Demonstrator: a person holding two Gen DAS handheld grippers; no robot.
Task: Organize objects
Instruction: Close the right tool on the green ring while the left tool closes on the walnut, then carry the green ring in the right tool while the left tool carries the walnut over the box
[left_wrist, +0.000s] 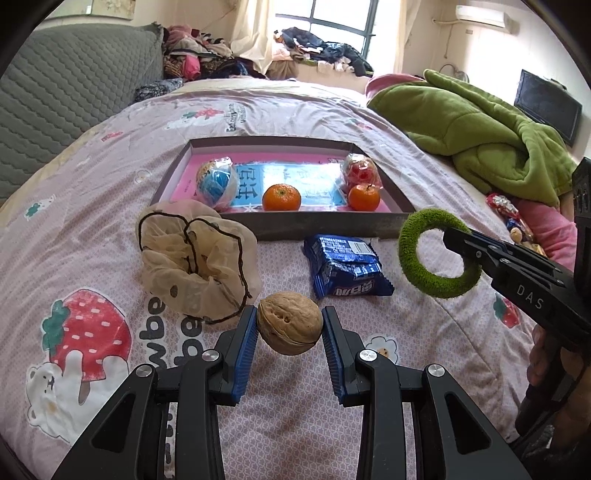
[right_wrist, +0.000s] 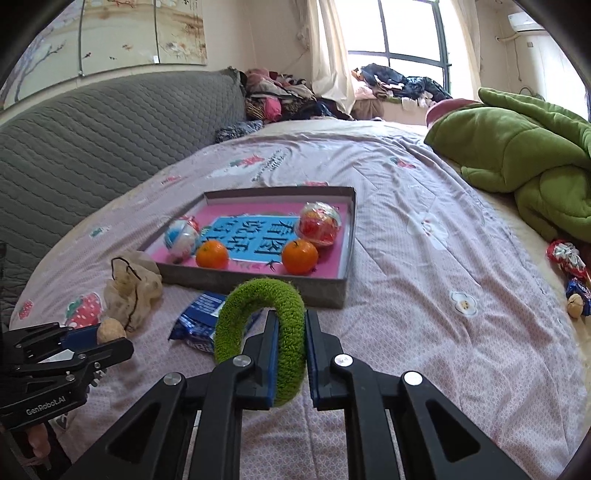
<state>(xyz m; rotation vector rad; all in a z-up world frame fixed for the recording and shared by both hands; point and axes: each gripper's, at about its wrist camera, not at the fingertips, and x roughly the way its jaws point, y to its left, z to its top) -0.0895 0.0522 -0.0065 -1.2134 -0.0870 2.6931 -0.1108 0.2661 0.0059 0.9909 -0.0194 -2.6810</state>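
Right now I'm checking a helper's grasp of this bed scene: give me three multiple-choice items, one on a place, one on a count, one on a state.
1. Where does the blue snack packet lie?
A. inside the tray
B. on the bedsheet in front of the tray
C. on the green blanket

2. How many oranges are in the tray?
A. one
B. two
C. four

3. What is the right gripper doing?
A. standing open and empty
B. clamped on the walnut
C. clamped on the green fuzzy ring

Key: 1 B, the packet lies on the sheet just before the tray's near wall. 2 B, two oranges sit along its near edge. 3 C, its pads press the ring's band; the walnut is in the left gripper.
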